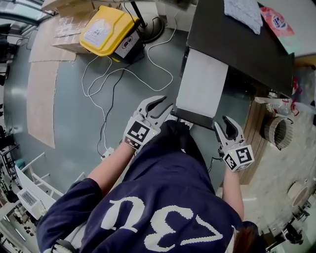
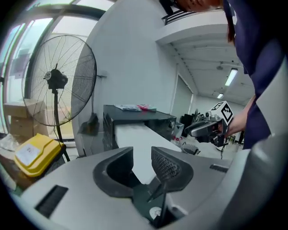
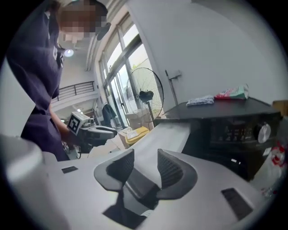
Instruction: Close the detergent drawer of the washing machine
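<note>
A black washing machine (image 1: 237, 39) stands at the upper right. A long white drawer (image 1: 202, 84) sticks far out of its front toward me. My left gripper (image 1: 158, 105) hangs just left of the drawer's front corner, jaws open and empty. To the right of the drawer's front edge, my right gripper (image 1: 228, 124) is also open and holds nothing. In the left gripper view the open jaws (image 2: 142, 153) point along the drawer (image 2: 135, 134), and the right gripper (image 2: 204, 128) shows beyond it. In the right gripper view the parted jaws (image 3: 146, 156) face the drawer (image 3: 166, 134) and machine (image 3: 234, 121).
A yellow case (image 1: 106, 29) and a loose white cable (image 1: 106, 79) lie on the floor left of the machine, beside cardboard sheets (image 1: 42, 74). A cloth (image 1: 244, 12) and pink packet (image 1: 276, 20) rest on the machine. A wire basket (image 1: 276, 132) sits right. A standing fan (image 2: 58, 81) is behind.
</note>
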Demonstrator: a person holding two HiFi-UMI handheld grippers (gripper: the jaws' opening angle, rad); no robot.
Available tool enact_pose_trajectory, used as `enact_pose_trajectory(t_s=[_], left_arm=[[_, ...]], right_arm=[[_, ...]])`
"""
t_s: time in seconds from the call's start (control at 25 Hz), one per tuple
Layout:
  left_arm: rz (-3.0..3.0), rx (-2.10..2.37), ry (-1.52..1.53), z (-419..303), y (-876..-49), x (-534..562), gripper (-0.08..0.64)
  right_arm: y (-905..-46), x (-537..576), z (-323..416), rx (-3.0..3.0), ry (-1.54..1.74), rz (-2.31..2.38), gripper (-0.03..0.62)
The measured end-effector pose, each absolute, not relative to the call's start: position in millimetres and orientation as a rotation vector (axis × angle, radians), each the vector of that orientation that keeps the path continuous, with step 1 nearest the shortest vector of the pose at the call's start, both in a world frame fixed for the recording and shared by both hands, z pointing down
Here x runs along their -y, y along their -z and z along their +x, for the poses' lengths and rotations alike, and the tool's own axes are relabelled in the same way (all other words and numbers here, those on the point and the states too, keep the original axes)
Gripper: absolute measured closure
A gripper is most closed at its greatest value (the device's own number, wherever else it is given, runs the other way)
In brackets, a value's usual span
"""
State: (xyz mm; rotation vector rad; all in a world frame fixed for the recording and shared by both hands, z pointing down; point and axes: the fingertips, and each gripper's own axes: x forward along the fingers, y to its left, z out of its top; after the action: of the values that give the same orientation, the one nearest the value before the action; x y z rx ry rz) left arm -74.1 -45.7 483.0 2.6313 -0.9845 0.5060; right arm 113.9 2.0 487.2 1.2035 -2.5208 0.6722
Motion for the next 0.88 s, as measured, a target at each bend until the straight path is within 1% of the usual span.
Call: enact_pose_trajectory(t_s=[0.04,0.12,0.16,0.24,0.36,0.44,0.6,0.64,0.68,0.88], left_arm=[[2.609,0.960,-0.534,-73.0,-489.5,37.1,0.439],[2.588,0.914,-0.572,-69.7,-500.0,21.6,0.428],[2.585,0.891,-0.579,-67.2,-504.1,15.3,0.421],[2.589,0.841,-0.594,-61.4,-510.9,4.7,0.403],[2.617,0.762,-0.660,-49.5,-522.7,-9.7,0.362],[2.612,0.744,-0.698,-43.5,-532.3,-13.8,0.350],[2.590,0.775,-0.712,-40.7,-541.7,-8.6,0.350],[2.591,0.764,-0.708,-39.5,-541.9,-8.9,0.358],[2.595,0.753,-0.708,-38.6,-541.8,-9.7,0.382],[2.605,0.740,-0.730,-37.7,-539.1,-10.5,0.393]], right_arm=[[-493.6,-8.4,112.0,2.532,-0.732,1.189,0.408],[-505.2,-21.6,106.2,2.548,-0.807,1.130,0.350],[-510.8,-28.3,103.2,2.547,-0.813,1.092,0.331],[-523.0,-40.4,98.2,2.522,-0.783,1.019,0.319],[-537.9,-49.7,97.1,2.470,-0.764,0.980,0.319],[-540.6,-49.7,100.0,2.464,-0.765,0.994,0.356],[-539.7,-45.5,100.8,2.461,-0.720,0.968,0.443],[-539.5,-45.4,100.3,2.460,-0.724,0.960,0.453],[-539.3,-45.4,99.8,2.461,-0.735,0.956,0.466],[-536.6,-45.4,100.6,2.474,-0.769,0.943,0.479]])
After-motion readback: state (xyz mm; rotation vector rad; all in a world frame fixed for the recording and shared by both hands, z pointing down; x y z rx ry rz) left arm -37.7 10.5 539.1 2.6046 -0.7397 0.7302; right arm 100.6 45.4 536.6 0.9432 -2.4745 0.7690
